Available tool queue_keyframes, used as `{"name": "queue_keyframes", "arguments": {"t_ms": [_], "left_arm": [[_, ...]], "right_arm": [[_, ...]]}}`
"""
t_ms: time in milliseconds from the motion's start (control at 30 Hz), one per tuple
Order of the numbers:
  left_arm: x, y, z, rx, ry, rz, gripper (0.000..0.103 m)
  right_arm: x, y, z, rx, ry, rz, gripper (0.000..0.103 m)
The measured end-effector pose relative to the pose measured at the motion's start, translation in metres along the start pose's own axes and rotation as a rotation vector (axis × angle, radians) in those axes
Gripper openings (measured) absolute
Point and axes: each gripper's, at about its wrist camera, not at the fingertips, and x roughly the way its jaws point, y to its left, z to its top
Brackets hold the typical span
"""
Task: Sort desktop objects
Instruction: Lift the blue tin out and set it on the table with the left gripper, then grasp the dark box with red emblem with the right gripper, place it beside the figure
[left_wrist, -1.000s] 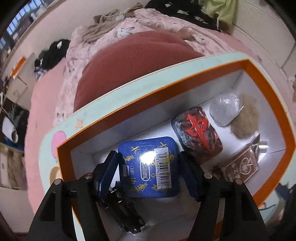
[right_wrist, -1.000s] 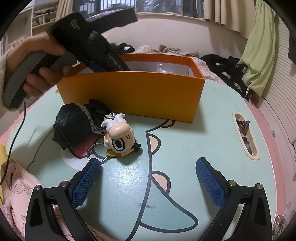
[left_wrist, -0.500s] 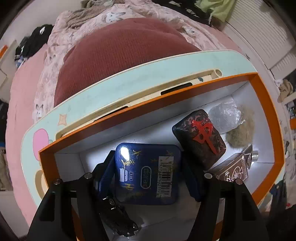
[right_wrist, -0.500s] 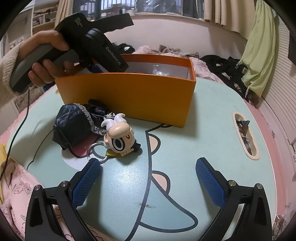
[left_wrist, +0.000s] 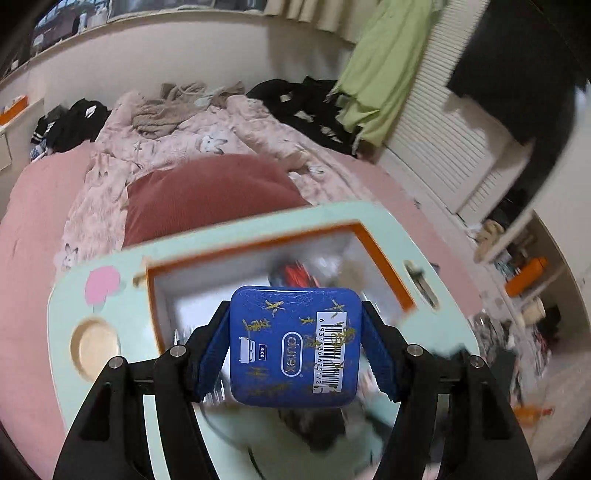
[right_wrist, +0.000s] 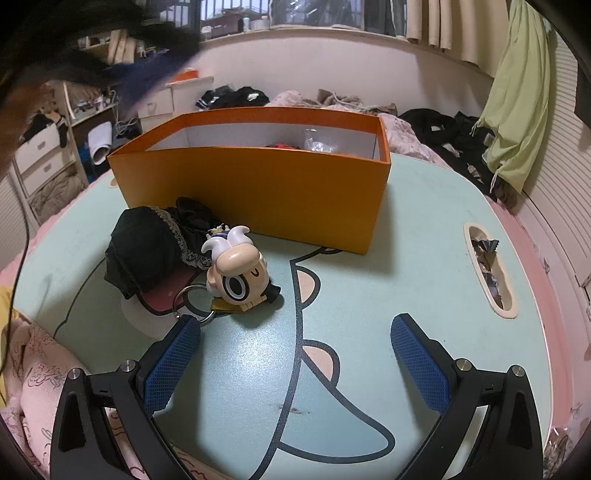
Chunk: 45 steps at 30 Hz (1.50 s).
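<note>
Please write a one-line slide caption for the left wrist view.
Left gripper holds a blue tin above the orange box on the table.

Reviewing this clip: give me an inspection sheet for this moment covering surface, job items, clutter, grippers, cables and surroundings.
Surface: mint cartoon-print table, sitting on a bed.
Job items: orange box open on the table, some contents inside but blurred; blue tin held above it; cartoon keychain figure and black lace cloth lie on the table in front of the box.
Clutter: scraps in the table's side slot.
Grippers: left gripper shut on the blue tin; right gripper open, holding nothing, low over the table.
Cables: thin black cord at left edge.
Surroundings: pink bedding, clothes piles, green garment hanging.
</note>
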Motion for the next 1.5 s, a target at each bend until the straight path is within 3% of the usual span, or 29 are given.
{"name": "queue_keyframes", "arguments": {"t_ms": [67,167,200,333,467,633,733,833,967,1000,1133,1300,1500], "left_arm": [[-0.004,0.004,-0.026,-0.007,0.013,0.011,0.067],[0.003,0.013,-0.070,-0.063,0.039,0.166,0.067],[0.006,0.016,-0.078,-0.076,0.040,0.186,0.067],[0.024,0.022,-0.097,-0.140,0.049,0.117,0.067],[0.047,0.013,-0.096,-0.140,0.048,0.113,0.067],[0.024,0.017,-0.100,-0.220,-0.072,0.046,0.068],[0.008,0.026,-0.114,-0.248,-0.096,0.061,0.079],[0.006,0.027,-0.131,-0.223,-0.069,0.111,0.080],[0.018,0.021,-0.158,-0.180,0.010,0.083,0.080],[0.018,0.016,-0.162,-0.145,-0.014,0.100,0.083],[0.032,-0.009,-0.166,-0.002,-0.012,0.274,0.088],[0.039,-0.019,-0.166,0.049,-0.003,0.249,0.103],[0.037,-0.019,-0.167,0.046,-0.012,0.252,0.103]], "right_arm": [[0.000,0.000,-0.001,0.000,0.000,-0.001,0.103],[0.000,0.000,-0.001,0.002,0.000,-0.002,0.103],[0.000,0.000,-0.001,0.002,0.000,-0.002,0.103],[0.000,0.000,-0.001,0.003,-0.001,-0.001,0.103],[0.000,-0.001,-0.001,0.005,-0.002,-0.002,0.103],[0.000,-0.002,0.000,0.005,-0.003,-0.002,0.103],[0.000,-0.002,-0.001,0.006,-0.003,-0.002,0.103],[0.000,-0.004,0.000,0.016,-0.005,-0.006,0.103],[-0.002,-0.004,-0.002,0.021,-0.004,-0.017,0.103],[-0.002,-0.004,-0.002,0.022,-0.002,-0.021,0.103],[-0.010,-0.005,-0.004,0.032,-0.021,-0.023,0.103],[-0.031,-0.004,0.000,0.035,-0.081,0.006,0.103],[-0.052,-0.020,0.047,0.123,-0.140,0.147,0.103]]}}
